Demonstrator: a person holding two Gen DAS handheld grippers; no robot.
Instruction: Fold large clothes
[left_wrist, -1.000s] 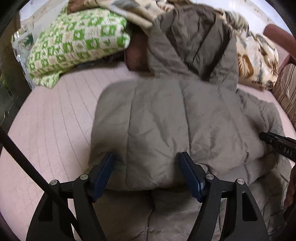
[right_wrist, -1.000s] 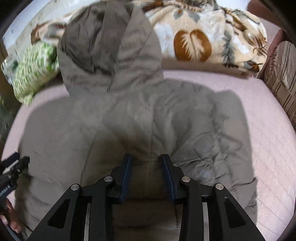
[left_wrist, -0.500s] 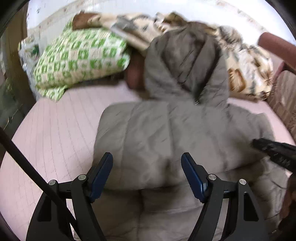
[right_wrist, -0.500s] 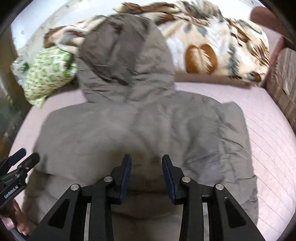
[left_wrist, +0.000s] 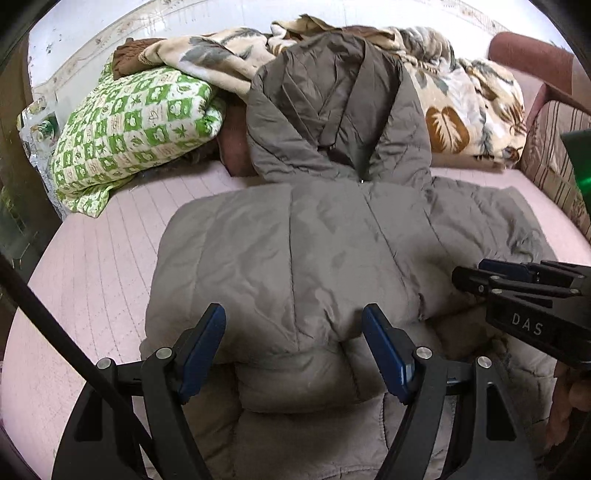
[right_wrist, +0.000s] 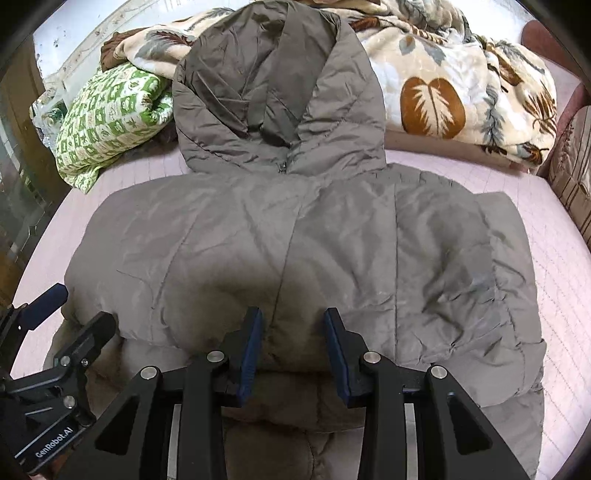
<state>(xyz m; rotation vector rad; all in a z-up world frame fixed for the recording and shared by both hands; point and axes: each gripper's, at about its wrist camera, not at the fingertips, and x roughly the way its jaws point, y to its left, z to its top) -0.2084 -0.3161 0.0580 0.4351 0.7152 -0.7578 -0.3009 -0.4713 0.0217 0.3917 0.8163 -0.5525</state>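
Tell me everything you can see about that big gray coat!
The coat is gray-brown, puffy and quilted, with stitched seams and wrinkles. It lies spread on the pink bed, bottom part folded up over the body. Its hood has a darker lining and leans on the leaf blanket behind. A small zipper pull sits at the neck. Both tools hover at the folded edge, jaws apart; the fold puffs up between them.

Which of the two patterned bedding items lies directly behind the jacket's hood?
The cream leaf-print blanket; the green checked quilt sits off to the hood's left.
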